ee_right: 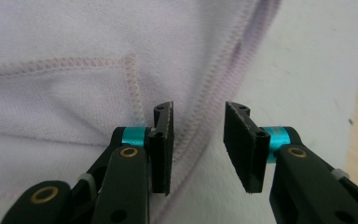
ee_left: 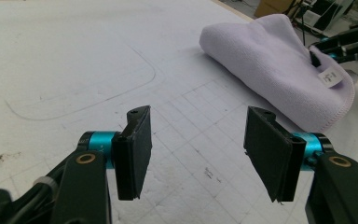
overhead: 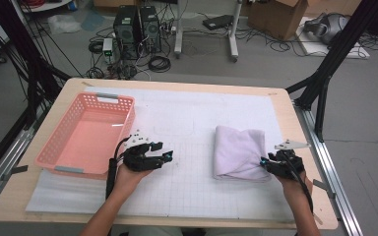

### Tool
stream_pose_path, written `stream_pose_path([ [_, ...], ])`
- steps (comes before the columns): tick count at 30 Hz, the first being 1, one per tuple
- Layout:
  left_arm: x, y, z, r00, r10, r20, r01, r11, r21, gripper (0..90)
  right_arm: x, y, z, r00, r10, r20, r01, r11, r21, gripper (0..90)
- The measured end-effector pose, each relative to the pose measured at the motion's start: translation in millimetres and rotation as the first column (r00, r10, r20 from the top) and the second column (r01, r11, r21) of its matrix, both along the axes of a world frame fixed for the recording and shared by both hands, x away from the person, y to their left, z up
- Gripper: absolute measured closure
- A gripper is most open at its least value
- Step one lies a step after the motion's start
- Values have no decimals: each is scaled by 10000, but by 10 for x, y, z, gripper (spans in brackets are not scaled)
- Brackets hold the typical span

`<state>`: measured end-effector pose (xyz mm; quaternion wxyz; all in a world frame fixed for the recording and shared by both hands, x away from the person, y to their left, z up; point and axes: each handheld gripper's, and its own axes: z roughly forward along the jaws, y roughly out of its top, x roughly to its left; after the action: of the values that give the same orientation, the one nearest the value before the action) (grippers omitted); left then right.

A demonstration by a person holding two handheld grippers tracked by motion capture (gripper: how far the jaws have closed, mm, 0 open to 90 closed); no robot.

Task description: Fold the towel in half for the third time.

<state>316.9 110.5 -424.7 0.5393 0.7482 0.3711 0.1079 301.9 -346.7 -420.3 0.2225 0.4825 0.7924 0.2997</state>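
On the table, largest thing first:

Table (overhead: 49, 196): pale wood, rounded corners, its edge bare around the covering.

Mat (overhead: 177, 191): a white sheet over most of the tabletop, printed with a fine grid; in the left gripper view it looks slightly fuzzy, with a faint rounded-corner outline drawn on it and a few dark smudges.

Basket (overhead: 64, 135): salmon-pink plastic, rectangular with rounded corners, walls pierced by rows of small holes, a grey strip at each short end (nothing in it). It sits at the table's left side.

Towel (overhead: 238, 152): lilac, soft napped cloth, folded into a thick rounded oblong, hems stitched in matching thread, a small white label near one corner. It lies on the mat right of centre, well apart from the basket.

Right gripper (overhead: 267, 163): black jaws with turquoise collars, flat matte pads. It sits at the towel's near right corner; in the right gripper view its jaws stand a moderate gap apart over the hemmed edge, with nothing pinched between the pads.

Left gripper (overhead: 165, 156): same build, held just beside the basket's near right corner and pointing toward the towel; its jaws are parted fairly wide over bare mat, gripping nothing.
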Motion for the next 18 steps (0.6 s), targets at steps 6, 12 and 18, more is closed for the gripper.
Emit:
stream_pose_path([
  [6,3,-19,-9,10000,29,-19,-29,10000,54,417,-133,78,243,9905,58,1371,-168,9967,797,617],
  [12,-3,-24,-10,10000,0,0,0,10000,64,418,88,365,341,9860,557,1570,-708,9932,922,588],
  [18,-6,-11,-19,10000,-5,-24,5,9999,111,417,122,601,262,9856,1429,904,-1452,9892,193,603],
])
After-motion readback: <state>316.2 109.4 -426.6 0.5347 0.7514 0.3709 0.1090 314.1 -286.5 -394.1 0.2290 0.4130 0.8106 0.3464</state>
